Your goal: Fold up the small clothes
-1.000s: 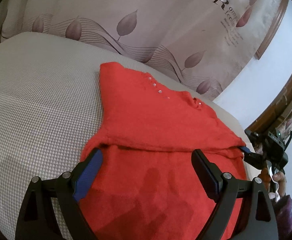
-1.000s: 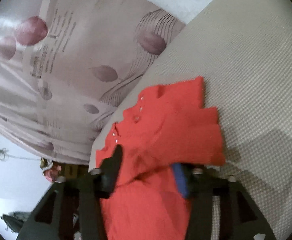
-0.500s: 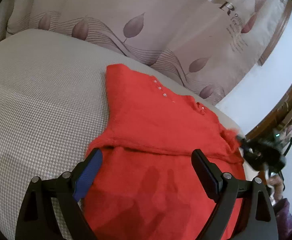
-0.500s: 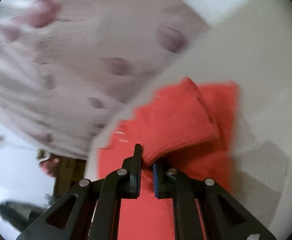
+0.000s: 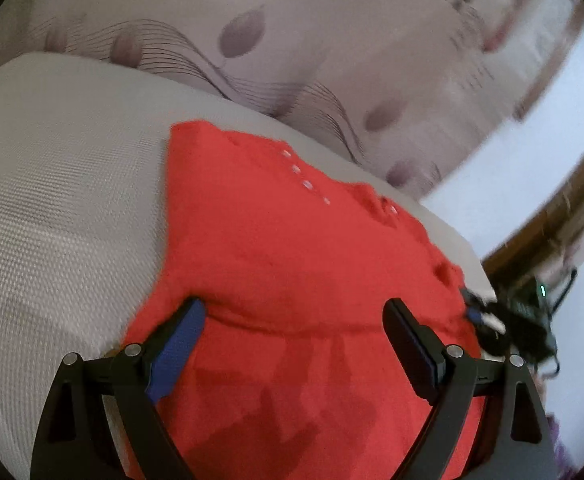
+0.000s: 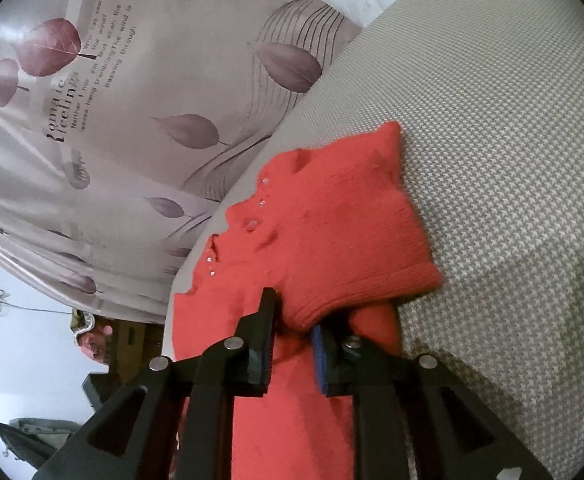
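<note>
Grey woven cushion [image 6: 512,128] before a leaf-print curtain [image 6: 139,92]. Red top [image 5: 292,264] lies flat. Right gripper [image 6: 292,344], jaws opening, straddles its folded sleeve [image 6: 356,248]; left gripper [image 5: 292,320] gapes empty above the hem.

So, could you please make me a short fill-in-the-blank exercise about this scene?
1. The sweater is ____ in colour.
2. The right claw has a fold of the ____ between its fingers.
3. The left claw is wide ____ above the sweater.
4. Behind the bed hangs a curtain printed with ____.

Missing words: red; sweater; open; leaves
</note>
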{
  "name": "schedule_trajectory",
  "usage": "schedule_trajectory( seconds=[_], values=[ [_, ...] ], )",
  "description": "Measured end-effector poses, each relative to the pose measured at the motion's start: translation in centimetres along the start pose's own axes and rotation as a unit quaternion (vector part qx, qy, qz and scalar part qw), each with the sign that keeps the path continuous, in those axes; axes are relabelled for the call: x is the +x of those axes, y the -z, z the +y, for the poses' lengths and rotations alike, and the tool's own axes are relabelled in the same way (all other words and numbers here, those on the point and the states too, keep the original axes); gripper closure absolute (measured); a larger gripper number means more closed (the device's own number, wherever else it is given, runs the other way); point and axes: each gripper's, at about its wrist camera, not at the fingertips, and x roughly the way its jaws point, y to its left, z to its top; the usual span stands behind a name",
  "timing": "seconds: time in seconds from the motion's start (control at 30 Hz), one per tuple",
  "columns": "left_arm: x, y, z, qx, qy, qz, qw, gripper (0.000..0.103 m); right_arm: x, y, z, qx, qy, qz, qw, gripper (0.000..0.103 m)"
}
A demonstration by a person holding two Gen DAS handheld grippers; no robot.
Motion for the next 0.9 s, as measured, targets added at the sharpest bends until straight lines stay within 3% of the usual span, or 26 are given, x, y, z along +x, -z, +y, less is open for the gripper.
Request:
schedule_trajectory(
  seconds=[0.07, 0.13, 0.23, 0.33, 0.43, 0.5, 0.6, 0.77, 0.9],
  values=[
    [-0.4, -0.3, 0.7, -0.019, -0.009, -0.035, 0.9992, 0.013, -0.1, 0.0, 0.1, -0.004, -0.004, -0.001, 1.0, 0.081],
    [-1.1, -0.4, 1.5, -0.034, -0.057, -0.07, 0.9954, 0.027, -0.1, 0.1, 0.2, -0.007, -0.008, -0.001, 1.0, 0.079],
    [-3.1, -0.3, 4.8, -0.111, -0.104, -0.129, 0.9799, 0.029, -0.2, 0.2, 0.3, -0.013, -0.012, -0.002, 1.0, 0.075],
    [-3.5, -0.2, 7.3, -0.154, -0.086, -0.124, 0.9765, 0.031, -0.2, 0.3, 0.7, -0.019, -0.015, -0.002, 1.0, 0.072],
    [-4.6, 0.1, 6.5, -0.119, -0.079, -0.138, 0.9801, 0.031, -0.3, 0.2, 0.5, -0.015, -0.022, -0.002, 1.0, 0.068],
    [-5.1, 0.3, 4.9, -0.08, -0.054, -0.131, 0.9867, 0.031, -0.5, 0.2, 0.4, -0.013, -0.024, -0.003, 1.0, 0.067],
    [-4.6, 1.0, 2.1, -0.037, 0.003, -0.065, 0.9972, 0.031, -0.5, 0.3, 0.4, -0.013, -0.024, -0.001, 1.0, 0.066],
    [-2.5, 2.8, 1.1, -0.039, 0.013, -0.001, 0.9992, 0.03, -0.4, 0.4, 0.7, -0.017, -0.025, -0.002, 1.0, 0.064],
    [-1.9, 1.7, 2.0, -0.063, 0.007, -0.027, 0.9976, 0.03, -0.4, 0.5, 0.8, -0.021, -0.023, -0.001, 1.0, 0.064]
  ],
)
